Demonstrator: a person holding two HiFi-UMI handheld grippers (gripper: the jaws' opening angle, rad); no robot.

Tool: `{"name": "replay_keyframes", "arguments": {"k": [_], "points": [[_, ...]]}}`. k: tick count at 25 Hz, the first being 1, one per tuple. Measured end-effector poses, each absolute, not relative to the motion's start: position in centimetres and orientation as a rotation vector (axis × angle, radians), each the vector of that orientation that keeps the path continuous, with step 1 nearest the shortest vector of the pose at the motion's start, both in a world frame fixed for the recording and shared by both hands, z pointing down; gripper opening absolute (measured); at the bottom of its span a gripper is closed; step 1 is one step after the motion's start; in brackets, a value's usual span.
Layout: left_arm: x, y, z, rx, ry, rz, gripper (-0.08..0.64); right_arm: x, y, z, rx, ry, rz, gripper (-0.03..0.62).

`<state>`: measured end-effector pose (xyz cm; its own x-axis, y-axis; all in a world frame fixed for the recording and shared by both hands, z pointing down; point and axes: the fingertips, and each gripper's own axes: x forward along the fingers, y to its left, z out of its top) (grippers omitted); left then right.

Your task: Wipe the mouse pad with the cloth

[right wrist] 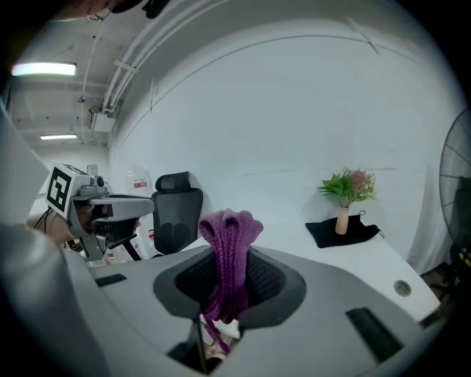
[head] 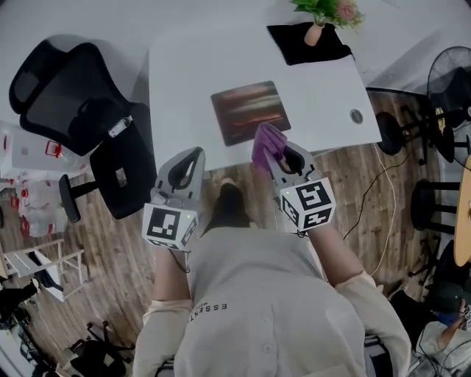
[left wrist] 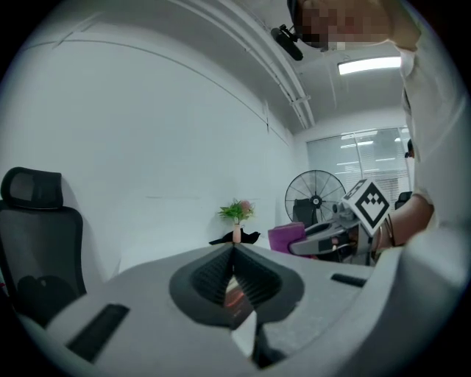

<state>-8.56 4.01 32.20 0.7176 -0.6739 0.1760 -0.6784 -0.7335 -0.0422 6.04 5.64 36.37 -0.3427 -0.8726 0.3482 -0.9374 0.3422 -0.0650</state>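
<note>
A dark reddish mouse pad lies flat on the white table, near its front edge. My right gripper is shut on a purple knitted cloth, held just off the table's front edge, a little below the pad's lower right corner. In the right gripper view the purple cloth bunches up between the jaws and hangs down. My left gripper is shut and holds nothing, level with the table's front edge to the left of the pad. The left gripper view shows the right gripper with the purple cloth.
A small vase with a plant stands on a black mat at the table's far right. A black office chair is left of the table. A fan and cables sit on the wooden floor at right.
</note>
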Motion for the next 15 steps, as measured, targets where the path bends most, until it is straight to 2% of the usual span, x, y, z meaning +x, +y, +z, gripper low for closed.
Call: {"name": "replay_keyframes", "arguments": {"k": [10, 15], "points": [[-9.0, -8.1, 34.3, 2.857, -1.135, 0.266, 0.002, 4.0, -6.4, 40.5, 1.437, -2.298, 0.513, 0.091], [-9.5, -12.1, 37.2, 2.832, -1.074, 0.365, 0.002, 1.6, -11.5, 43.9, 1.307, -2.256, 0.592, 0.091]]}}
